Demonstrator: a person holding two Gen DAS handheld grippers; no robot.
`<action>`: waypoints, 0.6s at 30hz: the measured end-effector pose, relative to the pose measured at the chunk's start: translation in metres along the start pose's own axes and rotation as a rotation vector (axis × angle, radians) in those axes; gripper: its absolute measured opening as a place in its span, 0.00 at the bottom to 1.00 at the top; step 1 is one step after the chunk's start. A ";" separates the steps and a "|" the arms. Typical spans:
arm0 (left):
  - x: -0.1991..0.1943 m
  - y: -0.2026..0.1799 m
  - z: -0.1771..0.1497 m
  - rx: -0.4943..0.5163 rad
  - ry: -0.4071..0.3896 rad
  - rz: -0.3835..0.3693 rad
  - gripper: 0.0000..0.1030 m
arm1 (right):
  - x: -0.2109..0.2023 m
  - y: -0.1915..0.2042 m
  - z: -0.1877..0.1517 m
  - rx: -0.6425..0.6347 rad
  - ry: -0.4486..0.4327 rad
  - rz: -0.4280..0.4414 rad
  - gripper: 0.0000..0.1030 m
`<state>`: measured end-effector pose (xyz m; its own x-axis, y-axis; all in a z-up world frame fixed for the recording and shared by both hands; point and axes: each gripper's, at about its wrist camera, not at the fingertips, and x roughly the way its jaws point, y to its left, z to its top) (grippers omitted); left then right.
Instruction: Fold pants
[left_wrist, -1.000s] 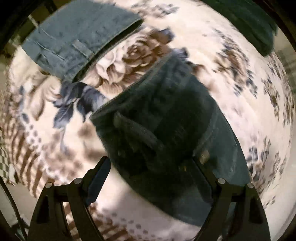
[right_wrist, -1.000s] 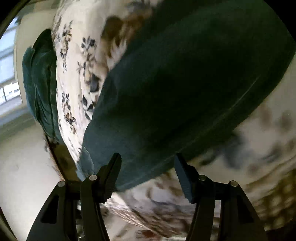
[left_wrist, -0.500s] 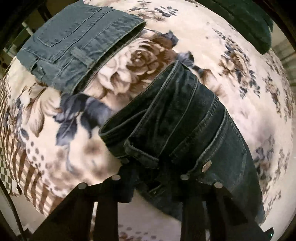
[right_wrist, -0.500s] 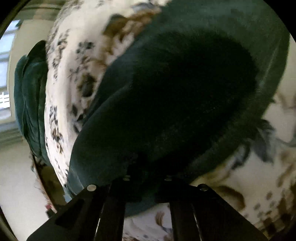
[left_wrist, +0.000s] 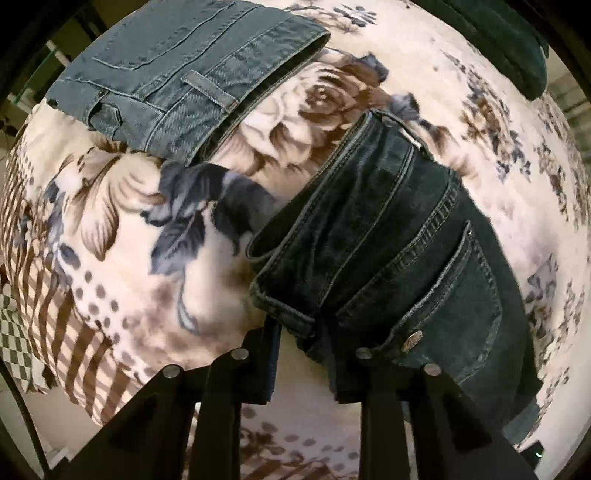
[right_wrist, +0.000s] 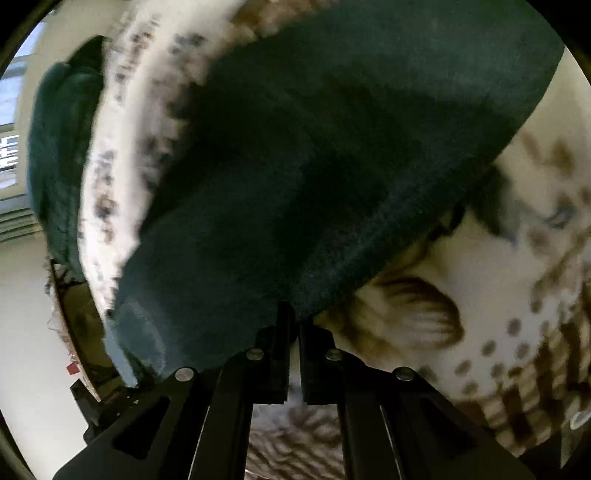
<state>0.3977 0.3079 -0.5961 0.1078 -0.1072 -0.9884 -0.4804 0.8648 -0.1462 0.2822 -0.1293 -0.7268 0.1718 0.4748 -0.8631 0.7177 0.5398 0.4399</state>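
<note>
My left claw (left_wrist: 301, 332) has just clamped the waistband of the dark jeans (left_wrist: 388, 236) lying on the floral blanket (left_wrist: 122, 229); my right claw (right_wrist: 291, 325) pinches, I think, their far edge. I should lift both evenly, keeping the fabric taut.

right gripper (right_wrist: 291, 328): jaws pinched on hem edge | dark denim pants (right_wrist: 332, 166): spread over floral blanket (right_wrist: 480, 295) | dark green cloth (right_wrist: 59, 155): far left, beside blanket edge
</note>
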 end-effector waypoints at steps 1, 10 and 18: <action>-0.005 -0.003 -0.001 0.019 -0.008 0.004 0.26 | 0.004 -0.003 0.003 0.008 0.019 0.000 0.12; -0.058 -0.069 -0.028 0.257 -0.170 0.094 0.94 | -0.060 0.052 -0.001 -0.302 0.047 -0.076 0.48; -0.018 -0.161 0.007 0.384 -0.125 0.157 0.94 | -0.001 0.217 0.071 -0.792 0.140 -0.113 0.48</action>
<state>0.4789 0.1741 -0.5543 0.1751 0.0800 -0.9813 -0.1430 0.9882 0.0550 0.4853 -0.0620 -0.6483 0.0031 0.4424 -0.8968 0.0260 0.8965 0.4424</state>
